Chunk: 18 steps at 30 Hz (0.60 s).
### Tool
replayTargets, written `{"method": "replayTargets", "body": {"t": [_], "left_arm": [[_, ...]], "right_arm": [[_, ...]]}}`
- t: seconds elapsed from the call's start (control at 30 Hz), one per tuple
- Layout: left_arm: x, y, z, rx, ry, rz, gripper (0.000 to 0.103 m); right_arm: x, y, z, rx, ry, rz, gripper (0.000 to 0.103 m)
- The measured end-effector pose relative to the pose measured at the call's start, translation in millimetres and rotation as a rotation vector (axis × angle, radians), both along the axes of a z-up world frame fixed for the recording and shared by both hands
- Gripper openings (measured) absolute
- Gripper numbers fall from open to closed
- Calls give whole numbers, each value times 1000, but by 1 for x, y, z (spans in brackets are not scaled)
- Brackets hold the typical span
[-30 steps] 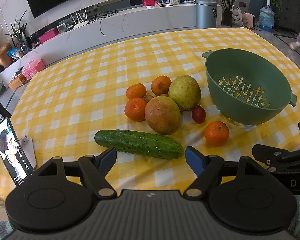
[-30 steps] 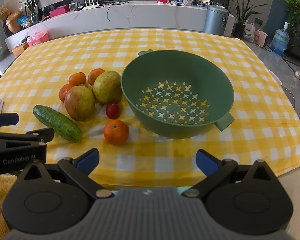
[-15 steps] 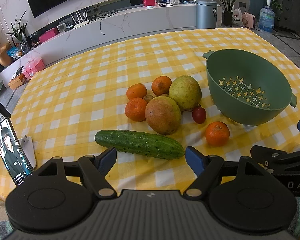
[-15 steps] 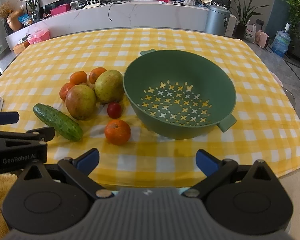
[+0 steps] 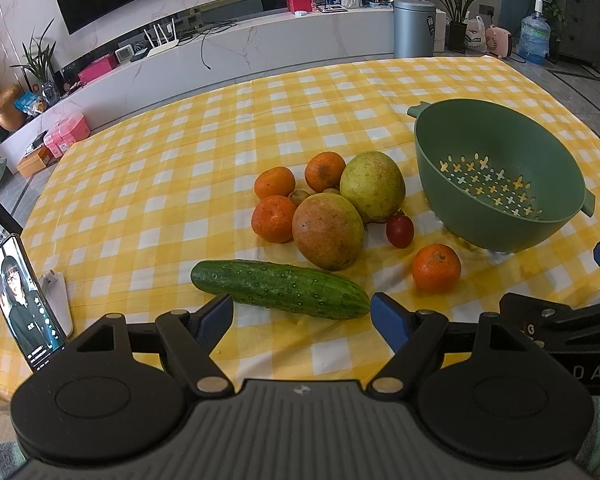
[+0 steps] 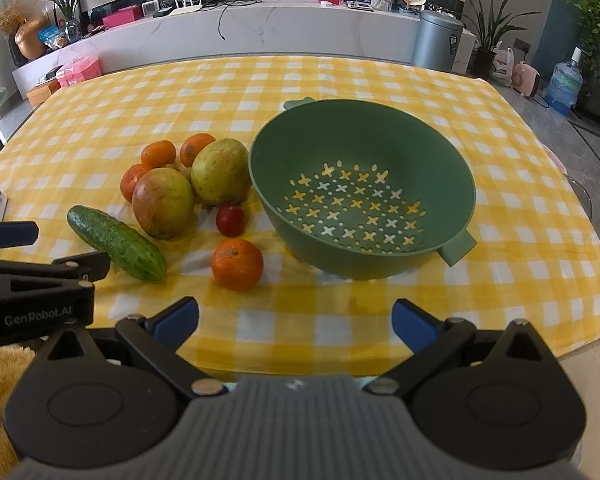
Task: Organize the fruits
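On the yellow checked tablecloth (image 5: 148,184) lies a pile of fruit: two mangoes (image 5: 327,231) (image 5: 372,186), several oranges (image 5: 274,218), a small red tomato (image 5: 399,231), and a lone orange (image 5: 436,268) (image 6: 237,264) nearer the front. A cucumber (image 5: 280,288) (image 6: 116,243) lies in front of the pile. An empty green colander (image 5: 496,184) (image 6: 360,196) stands to the right. My left gripper (image 5: 302,314) is open just short of the cucumber. My right gripper (image 6: 295,318) is open near the table's front edge, before the lone orange and the colander.
A phone (image 5: 24,300) on a white stand leans at the table's left front corner. Beyond the table run a white TV bench (image 5: 260,44), a grey bin (image 5: 414,26) and potted plants (image 6: 488,28). The table's far half shows bare cloth.
Both grippers have edged slightly forward toward the fruit and stay open. A person seen at the far right a second ago has left the view.
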<state>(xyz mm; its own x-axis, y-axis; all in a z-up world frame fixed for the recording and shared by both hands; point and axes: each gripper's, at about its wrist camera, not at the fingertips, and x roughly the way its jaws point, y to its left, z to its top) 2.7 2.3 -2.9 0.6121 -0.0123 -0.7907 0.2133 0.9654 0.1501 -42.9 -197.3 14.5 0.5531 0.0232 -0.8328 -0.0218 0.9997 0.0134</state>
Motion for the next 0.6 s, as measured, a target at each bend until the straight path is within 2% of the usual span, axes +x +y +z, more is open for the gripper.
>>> {"method": "replayTargets", "body": {"t": [0.6], "left_arm": [[0, 1, 0, -6, 14, -6, 91]], "right_arm": [[0, 0, 0, 9, -5, 4, 99]]}}
